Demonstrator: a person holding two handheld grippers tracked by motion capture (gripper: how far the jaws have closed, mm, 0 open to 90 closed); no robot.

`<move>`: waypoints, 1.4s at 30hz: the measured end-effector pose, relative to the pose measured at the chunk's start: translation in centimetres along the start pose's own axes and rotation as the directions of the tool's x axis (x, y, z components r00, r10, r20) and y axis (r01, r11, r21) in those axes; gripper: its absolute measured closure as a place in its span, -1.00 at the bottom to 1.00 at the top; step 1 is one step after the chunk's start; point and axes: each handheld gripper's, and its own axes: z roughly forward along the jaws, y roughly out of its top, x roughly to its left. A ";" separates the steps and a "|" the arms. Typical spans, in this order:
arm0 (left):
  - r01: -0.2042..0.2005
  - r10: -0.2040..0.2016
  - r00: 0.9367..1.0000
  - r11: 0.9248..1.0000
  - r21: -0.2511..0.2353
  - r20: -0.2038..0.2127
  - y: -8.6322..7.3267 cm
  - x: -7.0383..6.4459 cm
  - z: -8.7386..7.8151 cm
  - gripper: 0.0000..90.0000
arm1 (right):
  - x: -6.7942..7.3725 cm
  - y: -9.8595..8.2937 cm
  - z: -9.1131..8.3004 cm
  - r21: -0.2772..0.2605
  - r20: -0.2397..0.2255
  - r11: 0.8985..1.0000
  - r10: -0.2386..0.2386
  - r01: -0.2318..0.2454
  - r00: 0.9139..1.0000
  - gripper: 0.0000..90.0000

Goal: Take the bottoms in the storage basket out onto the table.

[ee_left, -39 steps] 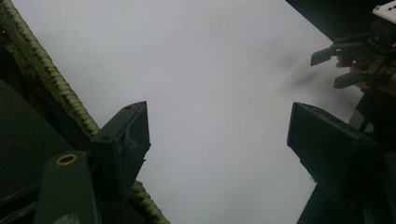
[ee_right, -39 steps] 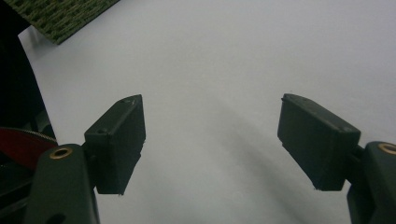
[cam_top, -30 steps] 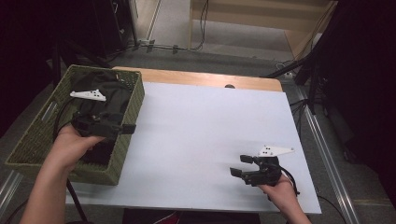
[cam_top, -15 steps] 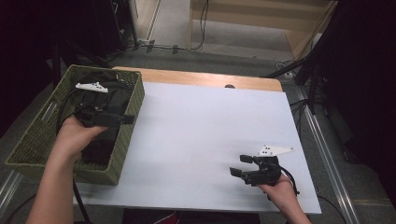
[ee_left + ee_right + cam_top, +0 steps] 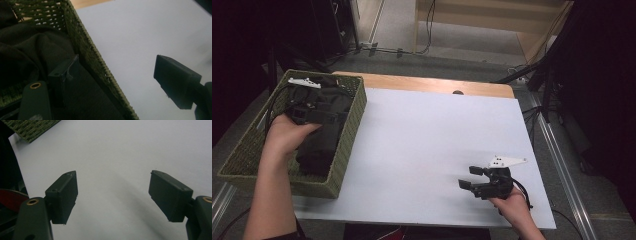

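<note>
**Left gripper straddling the basket wall, right gripper idle at the near right corner**

The left gripper (image 5: 319,116) is held over the green woven rectangular basket (image 5: 349,131), which is set on the left edge of the white-topped table (image 5: 432,135). A dark, crumpled cloth (image 5: 319,150) is seen lying inside the basket, filling much of its floor. In the left gripper view the jaws are spread wide apart: one black jaw is placed inside the basket, against the dark cloth (image 5: 30,52) and just beside the inner face of the basket's woven wall (image 5: 100,70), while the other jaw is held outside that wall, above the bare white table (image 5: 130,32). Nothing is clamped between them, although whether the inner jaw is actually pressing on the cloth cannot be told. The left hand (image 5: 287,135) is wrapped around the gripper's body.

The right gripper (image 5: 473,179) is held by the right hand (image 5: 511,202) near the table's near right corner, well apart from the basket. Its jaws are likewise released and wide apart, with only the bare white table (image 5: 112,157) seen between them; a corner of the basket (image 5: 32,128) is caught at the top left of the right gripper view
</note>
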 end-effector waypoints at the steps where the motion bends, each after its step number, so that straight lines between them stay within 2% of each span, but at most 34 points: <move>1: 0.000 0.000 1.000 1.000 0.000 0.000 0.0 0.0 0.0 -0.52 | 0.0 0.0 0.0 0.000 0.000 1.000 0.000 0.000 1.000 -0.51; 2: 0.000 0.000 1.000 1.000 -0.014 -0.006 -0.1 0.2 0.0 -0.51 | 0.1 0.0 0.0 0.000 0.002 1.000 0.001 -0.001 1.000 -0.51; 3: 0.015 -0.015 0.999 1.000 -0.011 -0.032 0.0 0.6 0.1 -0.52 | 0.1 0.0 0.1 0.000 0.000 1.000 -0.003 0.003 1.000 -0.51; 6: 0.016 -0.017 0.998 1.000 -0.016 -0.062 -0.2 1.1 0.2 -0.54 | 0.2 0.0 0.0 0.004 -0.001 1.000 -0.006 0.006 1.000 -0.51; 9: 0.033 -0.035 0.996 0.999 -0.019 -0.078 -0.3 1.5 0.3 -0.69 | 0.2 -0.1 -0.2 0.000 0.003 1.000 -0.007 0.007 1.000 -0.51; 10: 0.066 -0.067 0.991 0.998 -0.021 -0.116 -0.4 2.1 0.6 -0.74 | 0.2 -0.2 -0.3 -0.001 0.007 1.000 -0.006 0.006 1.000 -0.51; 11: 0.079 -0.082 0.988 0.997 -0.025 -0.131 -0.4 2.5 0.8 -0.87 | 0.2 -0.2 -0.3 -0.002 0.010 1.000 -0.001 0.001 1.000 -0.51; 12: 0.079 -0.082 0.988 0.997 -0.025 -0.131 -0.4 2.5 0.8 -0.97 | 0.1 -0.3 -0.4 0.002 0.012 1.000 0.001 -0.001 1.000 -0.51; 13: 0.103 -0.107 0.985 0.994 -0.033 -0.137 -0.6 3.0 1.1 -0.98 | 0.1 -0.3 -0.5 -0.001 0.015 1.000 0.006 -0.006 1.000 -0.51; 16: 0.113 -0.116 0.985 0.993 -0.033 -0.131 -0.7 3.7 1.9 -0.98 | 0.1 -0.5 -0.6 -0.006 0.020 1.000 0.010 -0.009 1.000 -0.51; 20: 0.107 -0.110 0.980 0.994 -0.025 -0.165 -0.8 4.1 2.9 -0.98 | 0.0 -0.7 -0.8 -0.004 0.029 1.000 0.017 -0.017 0.999 -0.51; 22: 0.109 -0.111 0.980 0.994 -0.025 -0.162 -0.8 4.3 3.4 -0.97 | 0.0 -0.8 -0.9 -0.003 0.031 1.000 0.020 -0.020 0.999 -0.51; 24: 0.114 -0.120 0.980 0.992 -0.044 -0.158 -0.9 4.6 3.9 -0.98 | 0.0 -0.9 -1.1 -0.009 0.035 1.000 0.026 -0.025 0.999 -0.51; 25: 0.110 -0.117 0.979 0.993 -0.049 -0.167 -1.0 4.8 4.4 -0.98 | 0.0 -1.0 -1.2 -0.011 0.038 1.000 0.029 -0.029 0.999 -0.51; 27: 0.098 -0.105 0.979 0.994 -0.045 -0.177 -1.1 4.8 4.7 -0.98 | 0.0 -1.1 -1.3 -0.013 0.041 0.999 0.036 -0.035 0.999 -0.51; 28: 0.093 -0.096 0.978 0.995 -0.029 -0.187 -1.1 4.8 5.1 -0.98 | 0.0 -1.1 -1.4 -0.013 0.044 0.999 0.035 -0.035 0.998 -0.51; 32: 0.095 -0.100 0.979 0.995 -0.039 -0.176 -1.3 4.9 5.7 -1.00 | 0.0 -1.2 -1.5 -0.015 0.046 0.999 0.037 -0.036 0.998 -0.51; 33: 0.089 -0.090 0.977 0.996 -0.014 -0.195 -1.5 5.0 6.1 -1.00 | 0.0 -1.2 -1.6 -0.014 0.047 0.999 0.037 -0.037 0.998 -0.51; 34: 0.089 -0.090 0.977 0.996 -0.014 -0.195 -1.5 5.0 6.1 -1.00 | 0.0 -1.2 -1.6 -0.015 0.047 0.999 0.037 -0.036 0.998 -0.51; 35: 0.090 -0.082 0.967 0.996 0.021 -0.240 -1.8 5.3 6.5 -1.00 | 0.0 -1.2 -1.5 -0.015 0.047 0.999 0.037 -0.036 0.998 -0.51; 36: 0.088 -0.075 0.964 0.995 0.039 -0.254 -2.0 5.4 6.7 -1.00 | 0.0 -1.3 -1.5 -0.014 0.046 0.999 0.035 -0.034 0.998 -0.51; 37: 0.089 -0.072 0.964 0.994 0.058 -0.257 -2.2 5.5 6.9 -1.00 | 0.0 -1.3 -1.5 -0.014 0.045 0.999 0.034 -0.034 0.998 -0.51; 39: 0.095 -0.078 0.965 0.994 0.057 -0.252 -2.4 5.5 7.1 -1.00 | -0.1 -1.3 -1.4 -0.011 0.048 0.999 0.034 -0.034 0.998 -0.51; 42: 0.079 -0.066 0.966 0.996 0.043 -0.251 -2.5 5.6 7.6 -1.00 | -0.3 -1.3 -1.4 -0.014 0.052 0.999 0.044 -0.044 0.998 -0.51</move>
